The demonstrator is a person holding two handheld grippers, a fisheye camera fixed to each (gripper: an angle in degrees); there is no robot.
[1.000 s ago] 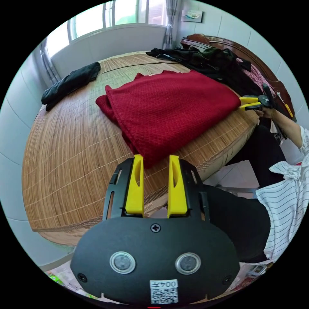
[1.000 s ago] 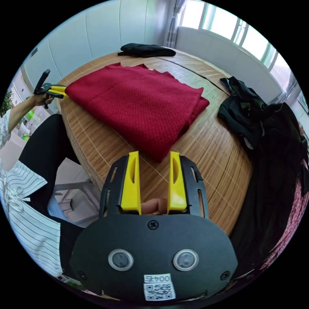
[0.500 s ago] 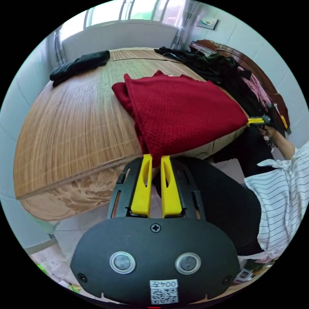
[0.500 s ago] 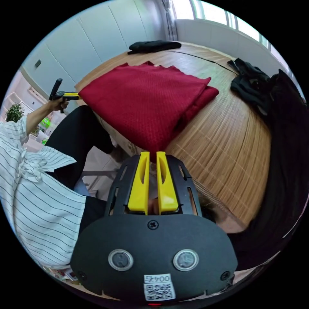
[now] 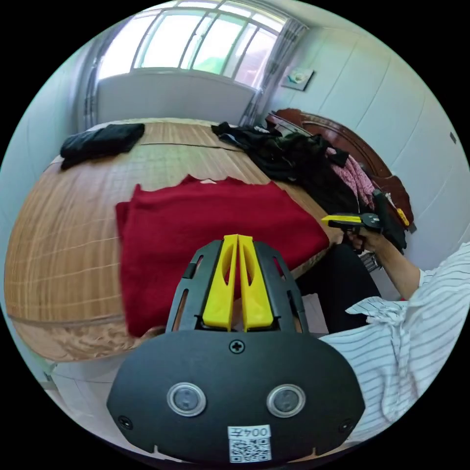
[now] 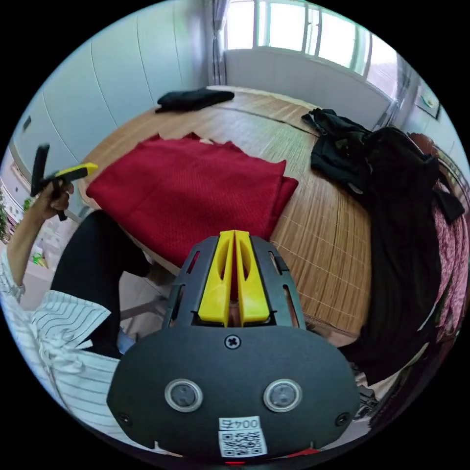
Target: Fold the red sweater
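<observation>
Left gripper view has the red sweater (image 5: pixel 205 235) lying folded flat on the woven bed mat (image 5: pixel 63 235), its near edge at the mat's edge, with the left gripper (image 5: pixel 238 241) raised over it — yellow jaws pressed together, nothing between them. Further right there, the right gripper (image 5: pixel 329 220) is held just off the sweater's corner by a hand (image 5: pixel 364 239), striped sleeve (image 5: pixel 416 313) behind. Right gripper view puts the left gripper's jaws closed and apart from the sweater — its own jaws meet empty over the near edge
</observation>
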